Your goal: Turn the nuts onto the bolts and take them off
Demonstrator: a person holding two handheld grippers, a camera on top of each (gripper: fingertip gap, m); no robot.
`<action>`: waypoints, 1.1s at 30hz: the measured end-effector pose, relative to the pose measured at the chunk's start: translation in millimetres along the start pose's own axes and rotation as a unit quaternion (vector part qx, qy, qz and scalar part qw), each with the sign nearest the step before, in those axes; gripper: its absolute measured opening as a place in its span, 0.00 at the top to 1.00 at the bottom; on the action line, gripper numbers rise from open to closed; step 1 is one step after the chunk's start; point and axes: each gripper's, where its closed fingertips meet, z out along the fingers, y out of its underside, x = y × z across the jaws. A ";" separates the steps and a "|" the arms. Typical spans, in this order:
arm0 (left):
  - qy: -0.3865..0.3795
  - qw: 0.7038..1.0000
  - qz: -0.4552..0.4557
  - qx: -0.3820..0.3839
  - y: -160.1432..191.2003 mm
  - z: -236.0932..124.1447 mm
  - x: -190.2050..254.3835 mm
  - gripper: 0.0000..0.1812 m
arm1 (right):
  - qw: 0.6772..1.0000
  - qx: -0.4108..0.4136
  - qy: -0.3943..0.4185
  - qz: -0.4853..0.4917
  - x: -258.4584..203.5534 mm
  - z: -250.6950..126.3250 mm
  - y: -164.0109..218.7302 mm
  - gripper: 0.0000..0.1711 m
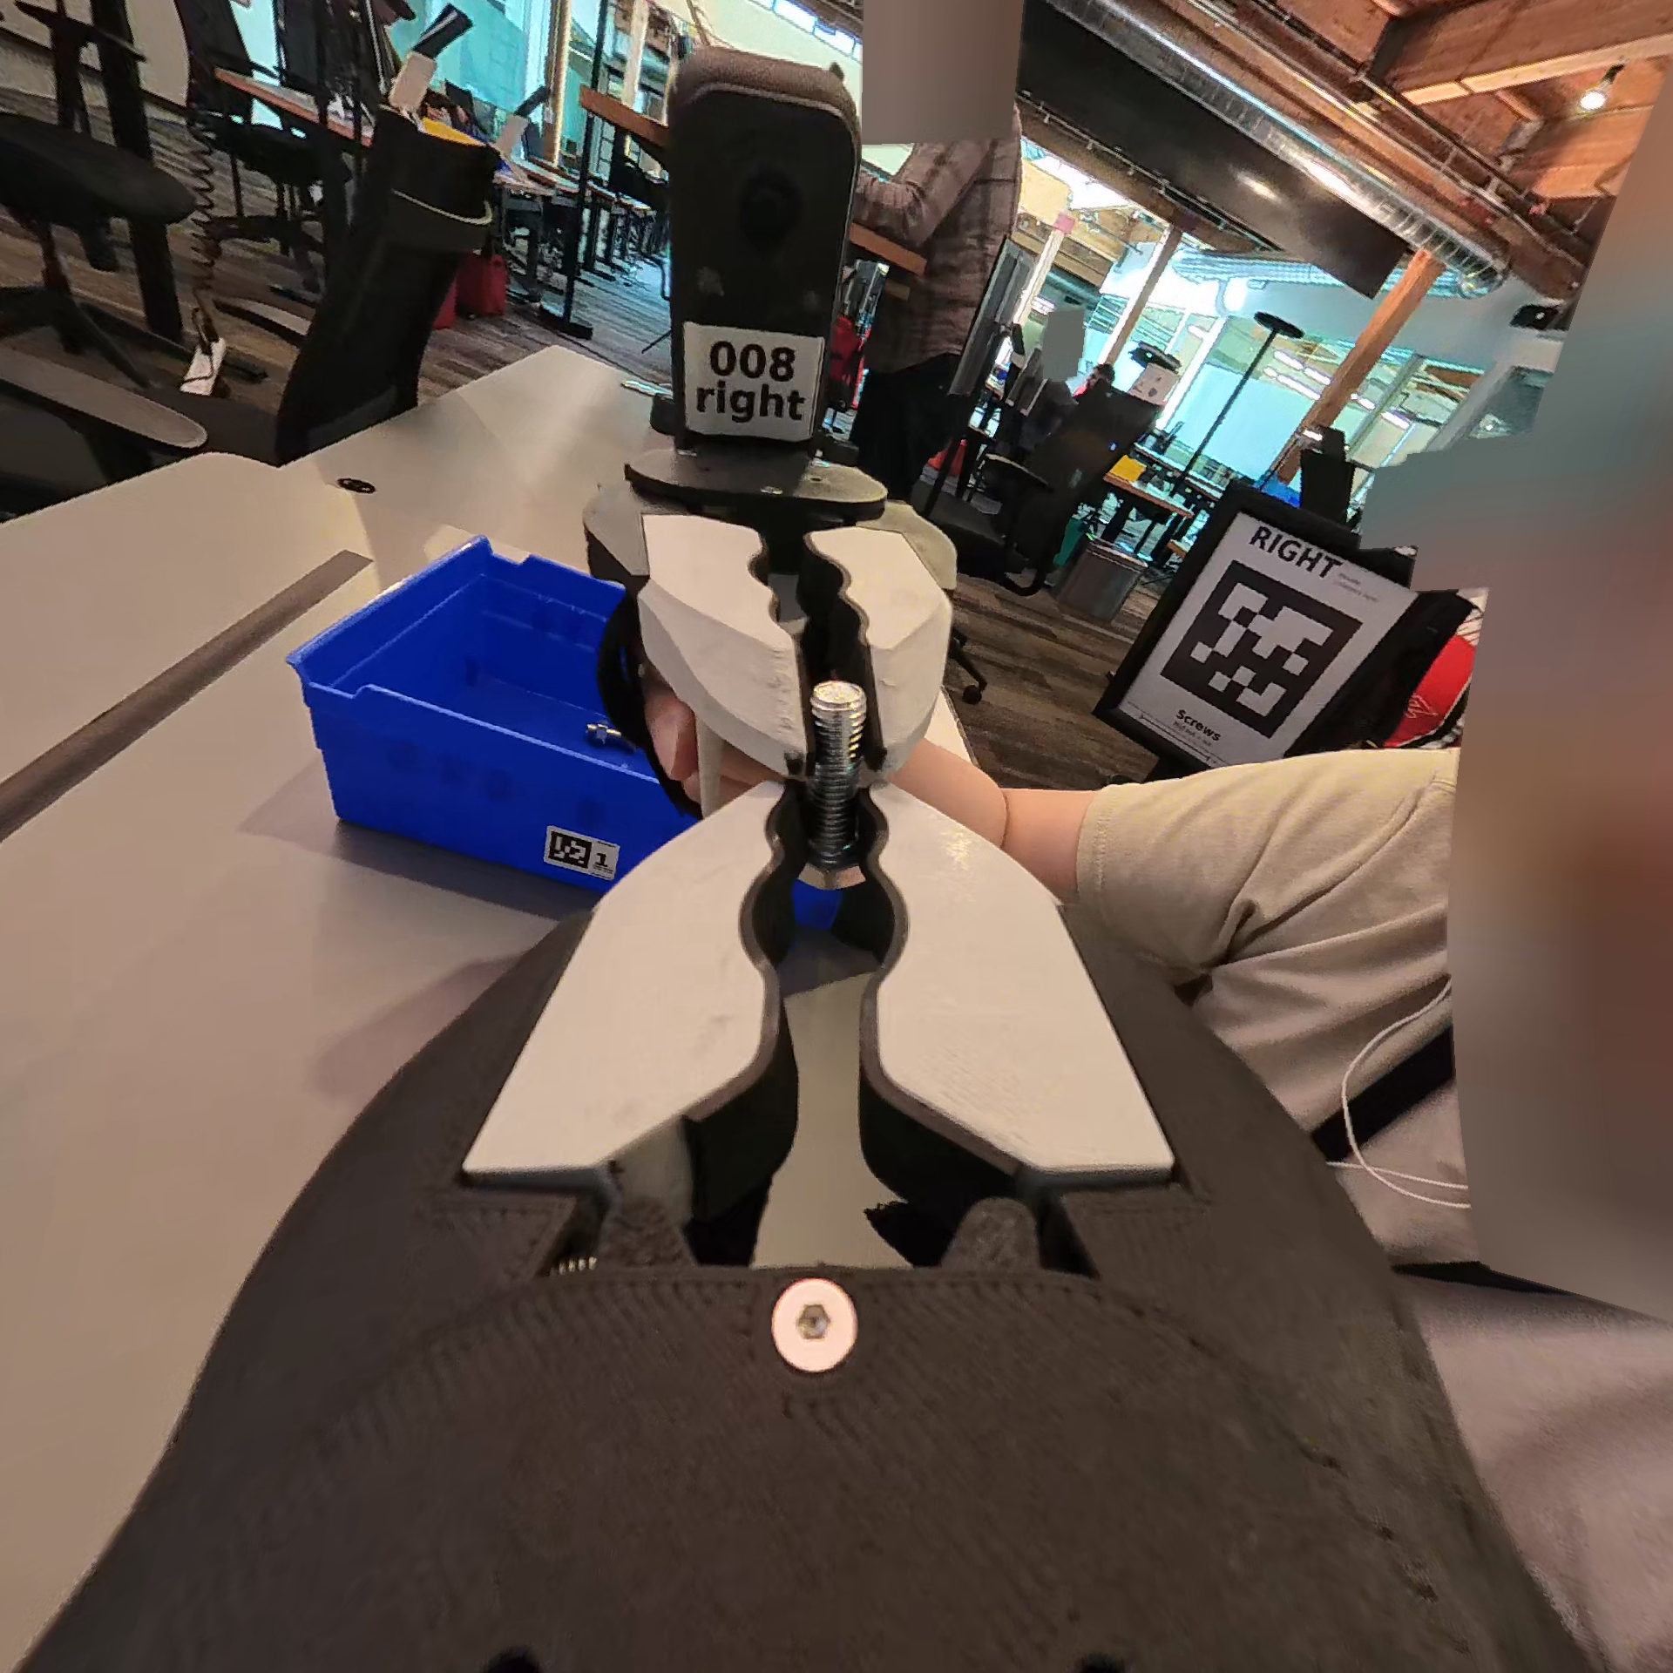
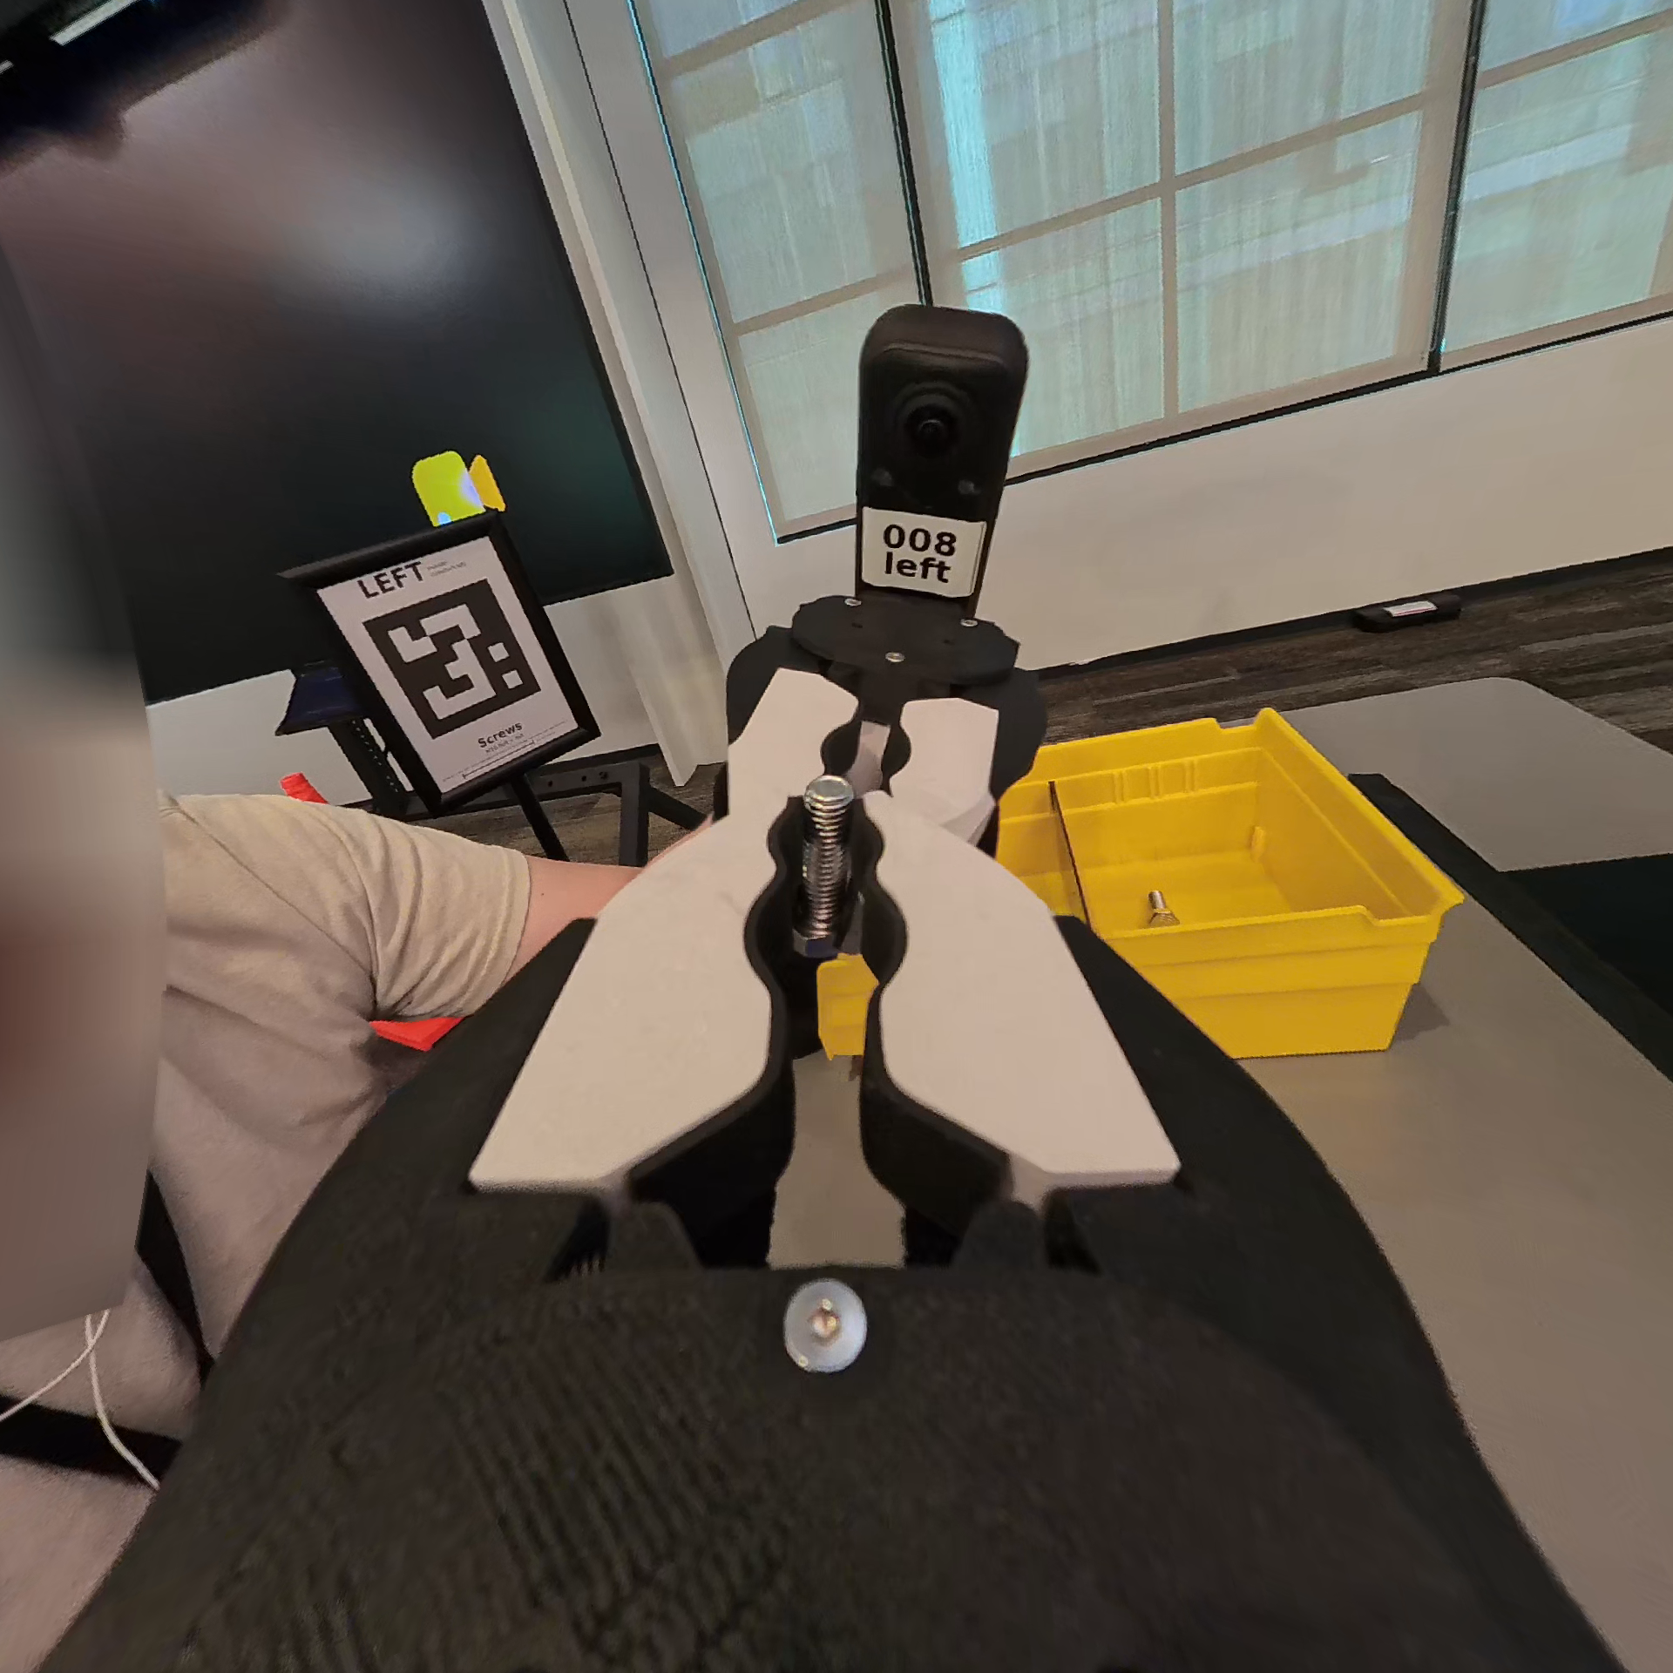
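Left wrist view has the bolt (image 1: pixel 835 788) upright, pinched by the left tool (image 1: pixel 828 815) low on its threads and by the right tool (image 1: pixel 828 724) above, over the desk (image 1: pixel 181 951) edge, blue bin (image 1: pixel 471 715) beside.

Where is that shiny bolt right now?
The bolt stands upright mid-air, central in both views, clamped between the left gripper and right gripper, beside the blue bin.

Lighting: bright, even daylight from the large windows (image 2: pixel 1177 226) at the far side. Shadows: soft, beneath the blue bin (image 1: pixel 471 688) and yellow bin (image 2: pixel 1222 887). Glare: mild sheen on the table (image 1: pixel 181 951). Distortion: wide-angle bending at edges. Focus: sharp centrally; masked patches smeared.
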 end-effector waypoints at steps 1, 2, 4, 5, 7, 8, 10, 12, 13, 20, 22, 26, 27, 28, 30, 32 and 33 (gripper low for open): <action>-0.005 1.000 0.009 0.001 -1.0 -0.1 -0.4 0.95 | 1.000 0.001 0.005 -0.007 0.0 -0.8 -1.6 0.94; -0.010 1.000 0.025 -0.001 -1.4 -0.6 -0.2 0.95 | 1.000 0.004 0.012 -0.022 -0.6 -2.8 -5.1 0.91; -0.033 0.998 0.056 -0.004 -4.8 -5.9 -1.7 0.95 | 0.997 -0.020 0.003 -0.078 -12.6 -11.1 -6.1 0.74; -0.044 0.997 0.070 0.005 -10.0 -11.5 -1.1 0.95 | 0.991 -0.062 -0.031 -0.113 -27.1 -17.0 3.8 0.70; -0.058 0.994 0.088 0.027 -23.1 -27.6 2.9 0.95 | 0.970 -0.170 -0.054 -0.168 -38.5 -28.4 35.9 0.73; -0.064 0.993 0.096 0.031 -28.2 -36.7 5.4 0.95 | 0.951 -0.231 -0.032 -0.202 -30.8 -32.9 55.0 0.77; -0.081 0.989 0.116 0.049 -39.8 -55.4 11.0 0.95 | 0.894 -0.367 0.000 -0.256 -11.3 -44.3 102.4 0.78; -0.098 0.984 0.137 0.066 -50.3 -72.8 17.8 0.95 | 0.840 -0.483 0.002 -0.248 1.2 -56.2 147.4 0.78; -0.103 0.981 0.145 0.072 -54.2 -80.3 22.2 0.95 | 0.820 -0.528 0.002 -0.222 5.2 -60.9 165.5 0.79; -0.129 0.969 0.185 0.097 -68.7 -112.3 47.4 0.95 | 0.723 -0.674 0.039 -0.150 25.2 -83.2 230.1 0.81; -0.132 0.968 0.191 0.095 -69.1 -115.0 51.2 0.95 | 0.705 -0.694 0.054 -0.133 26.9 -86.3 238.5 0.81; -0.141 0.966 0.199 0.091 -69.2 -117.7 54.3 0.95 | 0.674 -0.726 0.081 -0.110 30.9 -93.6 250.9 0.82; -0.142 0.966 0.198 0.090 -68.9 -117.6 54.2 0.95 | 0.669 -0.731 0.088 -0.103 31.8 -94.6 252.4 0.82; -0.143 0.966 0.197 0.088 -68.4 -117.1 54.0 0.95 | 0.666 -0.734 0.094 -0.099 33.3 -95.1 253.7 0.82; -0.143 0.966 0.198 0.086 -68.1 -115.4 54.0 0.95 | 0.662 -0.738 0.094 -0.089 34.0 -96.8 257.7 0.82; -0.142 0.966 0.199 0.082 -66.9 -112.6 53.9 0.95 | 0.656 -0.744 0.094 -0.082 35.4 -99.2 261.8 0.82; -0.142 0.967 0.198 0.079 -66.1 -111.1 53.3 0.95 | 0.652 -0.748 0.097 -0.079 36.7 -101.0 263.1 0.83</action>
